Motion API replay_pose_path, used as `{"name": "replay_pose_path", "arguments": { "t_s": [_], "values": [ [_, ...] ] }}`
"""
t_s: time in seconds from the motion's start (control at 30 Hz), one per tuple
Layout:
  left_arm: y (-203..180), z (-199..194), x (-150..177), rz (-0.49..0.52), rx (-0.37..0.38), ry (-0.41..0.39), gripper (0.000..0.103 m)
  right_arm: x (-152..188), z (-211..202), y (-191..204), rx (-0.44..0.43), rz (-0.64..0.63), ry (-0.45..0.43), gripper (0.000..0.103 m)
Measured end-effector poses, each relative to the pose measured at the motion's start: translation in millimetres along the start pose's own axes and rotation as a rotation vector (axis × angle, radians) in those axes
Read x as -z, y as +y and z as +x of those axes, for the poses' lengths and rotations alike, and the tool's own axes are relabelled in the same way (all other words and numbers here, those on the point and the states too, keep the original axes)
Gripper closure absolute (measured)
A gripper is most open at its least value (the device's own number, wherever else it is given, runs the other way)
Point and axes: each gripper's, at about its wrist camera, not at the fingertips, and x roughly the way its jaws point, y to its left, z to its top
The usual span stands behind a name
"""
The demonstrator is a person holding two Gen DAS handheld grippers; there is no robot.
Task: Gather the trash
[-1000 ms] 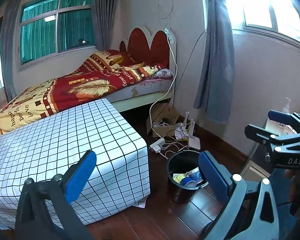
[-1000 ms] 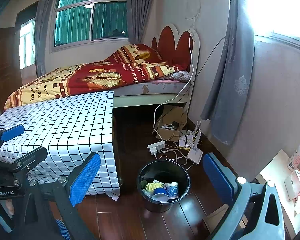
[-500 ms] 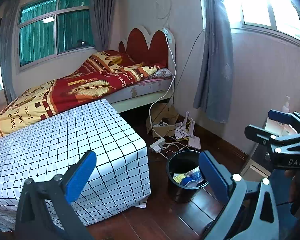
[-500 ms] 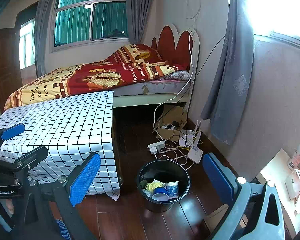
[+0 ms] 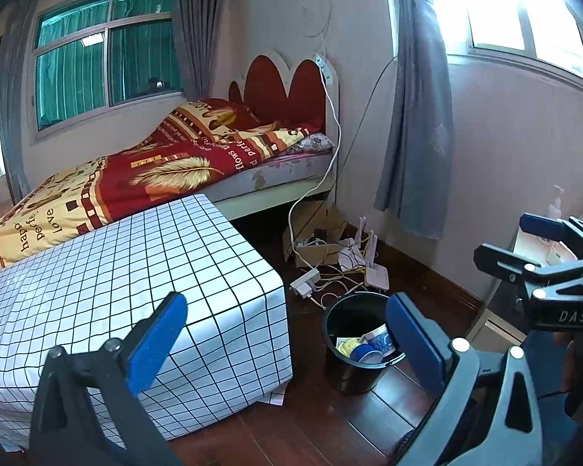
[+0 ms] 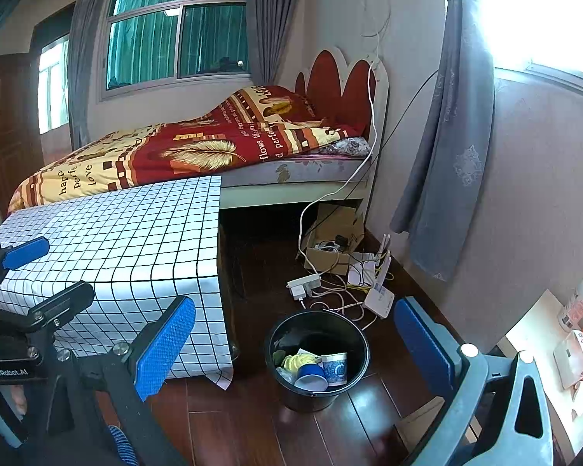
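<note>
A black bin (image 6: 317,358) stands on the dark wood floor beside the checked table; it shows again as the bin (image 5: 359,343) in the left wrist view. Inside lie a yellow crumpled piece (image 6: 298,361), a blue cup (image 6: 311,376) and a patterned paper cup (image 6: 337,367). My right gripper (image 6: 293,349) is open, held above and in front of the bin with nothing between its blue pads. My left gripper (image 5: 285,343) is open too and holds nothing. Each gripper appears at the edge of the other's view, the left gripper (image 6: 23,272) and the right gripper (image 5: 540,244).
A low table with a white checked cloth (image 6: 128,244) stands left of the bin. Behind it is a bed (image 6: 221,147). A power strip (image 6: 304,284), cables, a router (image 6: 379,297) and a cardboard box (image 6: 332,240) lie by the wall. A light desk (image 6: 544,341) sits at the right.
None beyond a very slight shift of the left wrist view; both grippers stay open and the bin has not moved.
</note>
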Motion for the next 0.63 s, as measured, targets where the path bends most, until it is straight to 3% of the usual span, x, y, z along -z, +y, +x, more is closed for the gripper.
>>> {"name": "replay_pose_path", "arguments": {
  "t_s": [0.33, 0.63],
  "values": [
    [1.8, 6.0, 4.3, 0.02, -0.013, 0.009, 0.0, 0.8, 2.3, -1.9, 0.001, -0.001, 0.002, 0.0],
    [1.8, 6.9, 5.7, 0.063, 0.02, -0.005, 0.0, 2.3, 3.9, -4.2, 0.001, 0.002, 0.005, 0.0]
  ]
}}
